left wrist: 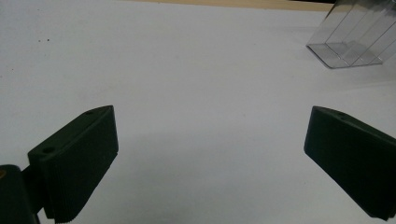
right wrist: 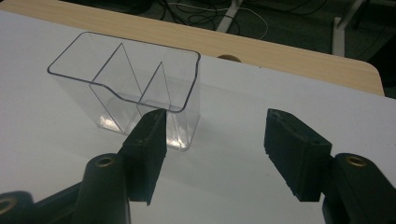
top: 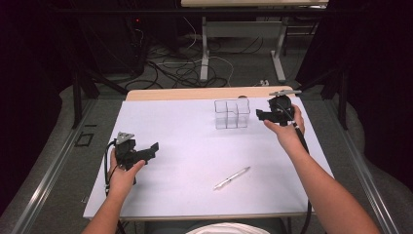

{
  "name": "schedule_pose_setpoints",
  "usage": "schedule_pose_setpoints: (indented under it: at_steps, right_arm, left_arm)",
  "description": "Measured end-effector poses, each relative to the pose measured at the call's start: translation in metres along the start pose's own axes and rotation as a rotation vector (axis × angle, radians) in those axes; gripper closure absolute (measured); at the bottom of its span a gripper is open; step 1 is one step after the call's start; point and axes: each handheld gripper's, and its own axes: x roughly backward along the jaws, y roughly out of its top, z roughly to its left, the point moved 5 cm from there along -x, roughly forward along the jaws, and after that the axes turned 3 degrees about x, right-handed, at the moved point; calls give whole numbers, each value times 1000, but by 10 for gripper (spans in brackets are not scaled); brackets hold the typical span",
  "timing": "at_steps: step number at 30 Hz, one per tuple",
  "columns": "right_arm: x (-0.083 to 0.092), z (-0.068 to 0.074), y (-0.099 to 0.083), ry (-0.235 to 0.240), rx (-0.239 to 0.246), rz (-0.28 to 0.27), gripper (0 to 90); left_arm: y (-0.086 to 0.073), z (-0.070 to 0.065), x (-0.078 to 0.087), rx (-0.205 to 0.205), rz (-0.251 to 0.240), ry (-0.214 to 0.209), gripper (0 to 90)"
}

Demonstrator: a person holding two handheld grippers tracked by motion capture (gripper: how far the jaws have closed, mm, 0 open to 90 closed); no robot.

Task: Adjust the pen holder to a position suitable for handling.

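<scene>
The right gripper (top: 261, 115) hovers just beside the clear organizer (top: 232, 113), jaws seemingly apart (hard to tell). The left gripper (top: 152, 148) rests well away; a pen (top: 232, 177) lies between.

**Clear plastic, matt black, pale wood**

The organiser (right wrist: 125, 88) at the far right is clear, glossy plastic with smooth dividers. The bench (top: 195, 93) shows light wood grain along its far edge; a smooth, matt white sheet (top: 185, 146) covers it. The fingers (right wrist: 147, 144) look matt black plastic, finely ribbed on the pads. The pen (top: 232, 178) nearby gleams silvery.
</scene>
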Motion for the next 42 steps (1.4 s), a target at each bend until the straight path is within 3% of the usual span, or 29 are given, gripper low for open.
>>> schedule_pose_setpoints:
  at_steps: [15, 19, 42]
  right_arm:
    - [-19, 7, 19, 16, -15, 44, 442]
    - [-27, 9, 20, 16, -22, 66, 488]
    - [-61, 4, 15, 9, -95, 72, 629]
  left_arm:
    - [0, 1, 0, 3, 1, 1, 39]
    - [0, 1, 0, 3, 2, 1, 41]
    - [-2, 2, -3, 14, 13, -2, 47]
